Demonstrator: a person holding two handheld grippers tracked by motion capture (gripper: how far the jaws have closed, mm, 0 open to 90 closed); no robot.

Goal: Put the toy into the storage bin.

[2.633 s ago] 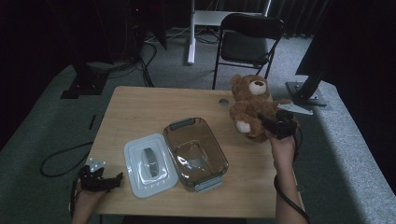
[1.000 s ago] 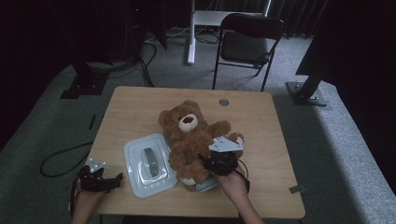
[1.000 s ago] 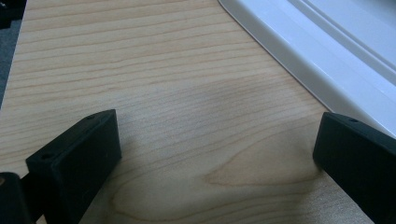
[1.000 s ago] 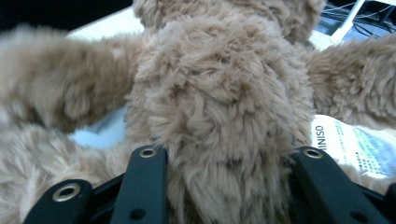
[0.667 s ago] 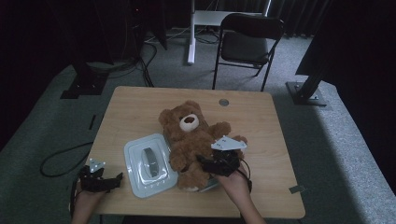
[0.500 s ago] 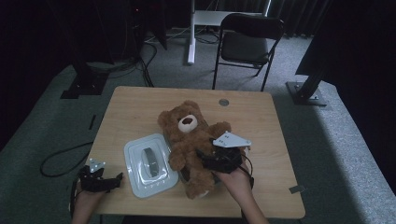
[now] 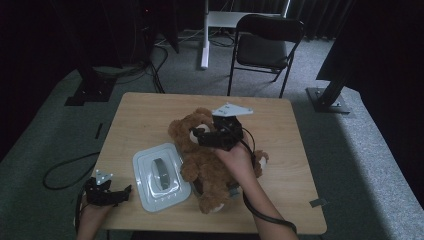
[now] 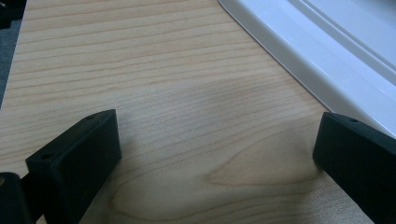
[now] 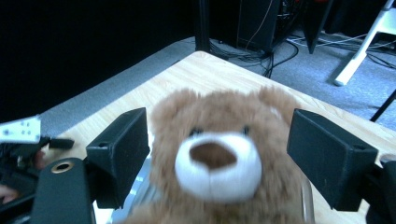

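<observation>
A brown teddy bear [image 7: 207, 172] lies on its back in the middle of the wooden table [image 7: 140, 120], over a clear container whose corner [image 7: 234, 189] peeks out under it. My right gripper [image 7: 202, 136] hovers over the bear's head, open. In the right gripper view its jaws stand wide on either side of the bear's face [image 9: 219, 112], and I cannot tell if they touch the fur. My left gripper [image 7: 122, 192] rests low at the table's front left corner. It is open over bare wood [image 8: 215, 154], with nothing between its jaws.
A white lid [image 7: 160, 175] lies flat to the left of the bear; its rim [image 8: 299, 51] is just beyond my left gripper. A black folding chair [image 7: 267, 47] stands behind the table. Cables run over the grey floor.
The right gripper carried the bear from the back right corner onto the container, let go, and has moved from the bear's belly up to its head. The left gripper stayed put.
</observation>
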